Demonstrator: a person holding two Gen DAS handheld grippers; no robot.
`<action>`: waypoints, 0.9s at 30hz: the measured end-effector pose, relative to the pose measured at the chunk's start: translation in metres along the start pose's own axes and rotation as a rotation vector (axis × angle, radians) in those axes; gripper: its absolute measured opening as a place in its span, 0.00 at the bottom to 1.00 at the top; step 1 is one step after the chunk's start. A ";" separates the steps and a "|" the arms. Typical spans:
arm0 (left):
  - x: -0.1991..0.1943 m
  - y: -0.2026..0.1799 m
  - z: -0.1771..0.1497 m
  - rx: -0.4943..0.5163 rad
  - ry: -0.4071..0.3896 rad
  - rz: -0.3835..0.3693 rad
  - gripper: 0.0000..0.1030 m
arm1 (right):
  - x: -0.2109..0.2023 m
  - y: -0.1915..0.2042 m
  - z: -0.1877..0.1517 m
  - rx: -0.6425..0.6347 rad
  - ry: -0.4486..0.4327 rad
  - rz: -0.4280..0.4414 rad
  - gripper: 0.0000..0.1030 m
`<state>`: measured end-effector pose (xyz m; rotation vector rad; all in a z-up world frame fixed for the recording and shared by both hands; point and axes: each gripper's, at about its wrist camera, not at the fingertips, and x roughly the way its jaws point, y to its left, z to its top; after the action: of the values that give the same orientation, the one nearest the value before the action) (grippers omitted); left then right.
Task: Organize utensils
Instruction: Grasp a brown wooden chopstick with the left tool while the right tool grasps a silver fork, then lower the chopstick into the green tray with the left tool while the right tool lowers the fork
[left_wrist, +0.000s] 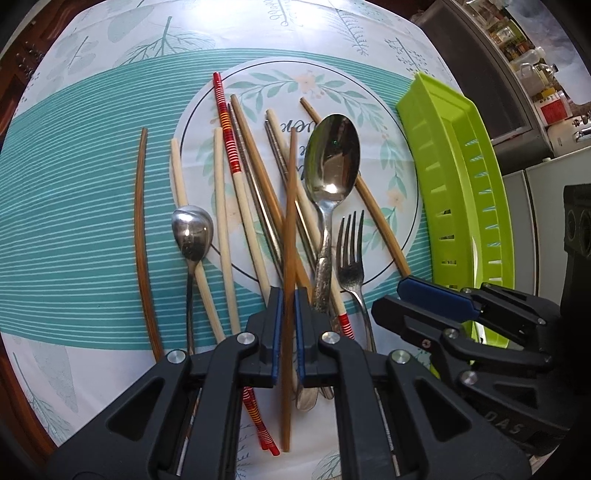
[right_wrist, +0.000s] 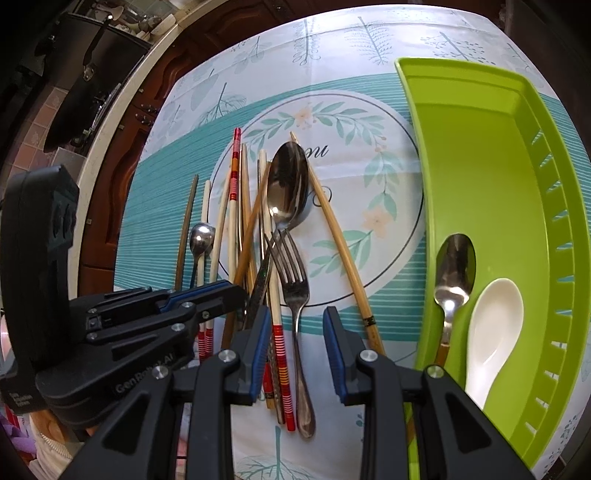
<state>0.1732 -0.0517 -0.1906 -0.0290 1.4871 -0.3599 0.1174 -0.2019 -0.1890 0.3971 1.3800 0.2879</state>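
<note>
Two spoons already lie in the tray. Left of the tray, the left tool is closed on a brown chopstick near its lower end; light, stiff and slick, so a firm pinch there looks right. Nearer the tray, the right tool hangs open and empty over the fork. Beyond both sits the pile on the counter.

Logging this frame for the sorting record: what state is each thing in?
left gripper: shut on brown chopstick.
right gripper: open, above fork.
green tray: holds metal spoon and white spoon.
large spoon: bowl up, on chopstick pile.
</note>
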 end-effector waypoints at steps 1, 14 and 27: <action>-0.001 0.002 -0.001 -0.006 -0.001 -0.003 0.04 | 0.002 0.003 0.000 -0.014 0.006 -0.023 0.28; -0.019 0.023 -0.010 -0.050 -0.038 -0.066 0.04 | 0.030 0.036 -0.010 -0.138 0.074 -0.190 0.07; -0.034 0.037 -0.027 -0.091 -0.033 -0.127 0.04 | 0.027 0.044 -0.017 -0.181 0.008 -0.268 0.04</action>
<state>0.1538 -0.0026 -0.1691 -0.2022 1.4721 -0.3920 0.1068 -0.1492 -0.1962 0.0590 1.3837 0.1911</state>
